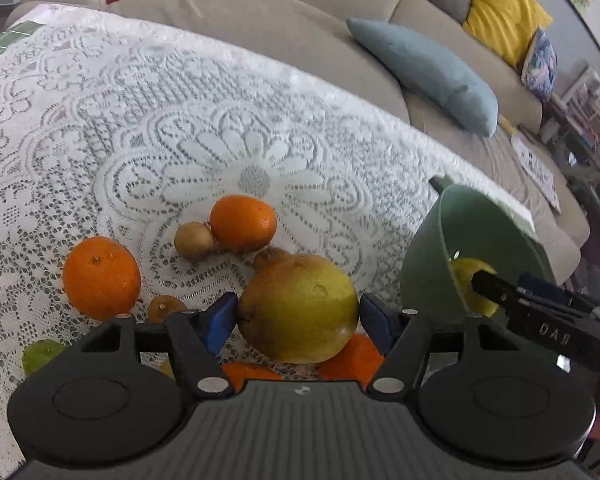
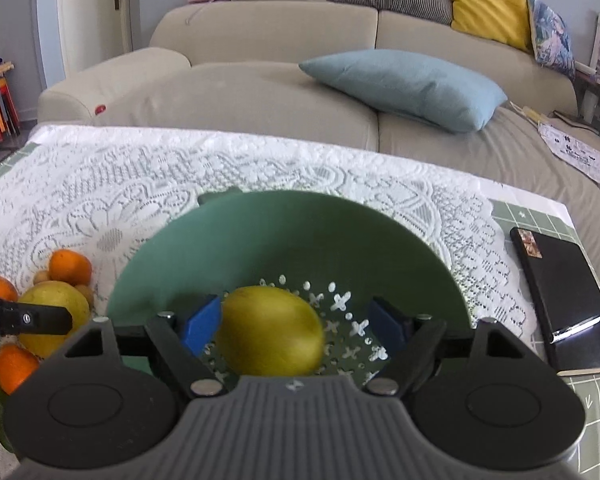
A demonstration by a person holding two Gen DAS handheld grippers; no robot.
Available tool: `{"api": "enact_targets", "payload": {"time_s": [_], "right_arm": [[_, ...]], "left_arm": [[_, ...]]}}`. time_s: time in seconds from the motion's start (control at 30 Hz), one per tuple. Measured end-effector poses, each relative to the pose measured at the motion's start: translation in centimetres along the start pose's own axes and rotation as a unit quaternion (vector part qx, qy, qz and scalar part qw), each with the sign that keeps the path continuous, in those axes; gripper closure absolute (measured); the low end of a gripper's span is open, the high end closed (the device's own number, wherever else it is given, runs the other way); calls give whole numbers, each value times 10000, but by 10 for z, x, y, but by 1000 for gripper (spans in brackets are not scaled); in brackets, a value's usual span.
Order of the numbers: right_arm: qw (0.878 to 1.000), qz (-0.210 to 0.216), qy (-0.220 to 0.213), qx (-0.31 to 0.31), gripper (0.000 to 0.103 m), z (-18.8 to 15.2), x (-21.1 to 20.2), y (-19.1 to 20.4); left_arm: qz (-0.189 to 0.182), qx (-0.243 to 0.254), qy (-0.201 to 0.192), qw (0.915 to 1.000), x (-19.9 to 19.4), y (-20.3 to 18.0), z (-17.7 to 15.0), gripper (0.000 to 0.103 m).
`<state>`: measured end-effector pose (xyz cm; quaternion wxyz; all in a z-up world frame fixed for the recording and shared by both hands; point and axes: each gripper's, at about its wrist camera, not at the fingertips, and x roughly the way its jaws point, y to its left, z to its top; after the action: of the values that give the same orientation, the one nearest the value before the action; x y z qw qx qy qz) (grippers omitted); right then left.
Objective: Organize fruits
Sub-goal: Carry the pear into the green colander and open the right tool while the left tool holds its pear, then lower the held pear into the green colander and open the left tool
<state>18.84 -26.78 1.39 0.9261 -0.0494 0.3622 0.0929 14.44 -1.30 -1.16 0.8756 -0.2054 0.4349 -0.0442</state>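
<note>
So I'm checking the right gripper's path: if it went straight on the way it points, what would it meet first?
Probably the yellow-green lemon lying between the open right gripper fingers, then the green perforated plastic bowl behind it; depth is unclear.

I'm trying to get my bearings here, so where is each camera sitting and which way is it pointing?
Left wrist: on the left gripper, facing the sofa across the lace tablecloth; its blue pads flank a big yellow-green fruit among oranges.
Right wrist: on the right gripper, looking down into the green colander at a lemon; its jaws stand open.
Shared: the colander, the lemon, the fruit pile, the blue pillow, and each other's gripper.
</note>
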Motion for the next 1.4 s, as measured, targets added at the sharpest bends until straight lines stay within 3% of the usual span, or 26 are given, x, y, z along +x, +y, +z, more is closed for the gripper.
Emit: {"api": "enact_targets", "payload": {"time_s": [0.2,0.37,0.57,0.8,0.97,1.1,1.23,1.4], "right_arm": [[9983,87,-440,364,22,0,-19,-7],[9900,215,-878,1082,21,2,-32,-27],[9733,419,-995,2023,21,1,-36,-58],[9679,445,-1153,2186,17,-1,-42,-65],[9671,466,-1164,2214,13,-2,-42,-68],[9657,476,-1188,2259,13,-3,-43,-71],[9630,474,-1241,2346,12,-4,-45,-76],[9643,521,-1098,2355,12,-7,-40,-79]], "left_arm": [[-292,298,-491,9979,-28,-23,3,27],[-536,956,-747,9912,-46,-59,8,26],[-629,1814,-437,9804,-31,-105,4,27],[-577,2543,24,9654,-8,-146,-12,27],[-581,2644,379,9619,6,-159,-17,27],[-593,2702,419,9601,11,-165,-21,27],[-741,2873,618,9530,20,-171,-28,27],[-545,2770,714,9567,32,-169,-32,27]]}}
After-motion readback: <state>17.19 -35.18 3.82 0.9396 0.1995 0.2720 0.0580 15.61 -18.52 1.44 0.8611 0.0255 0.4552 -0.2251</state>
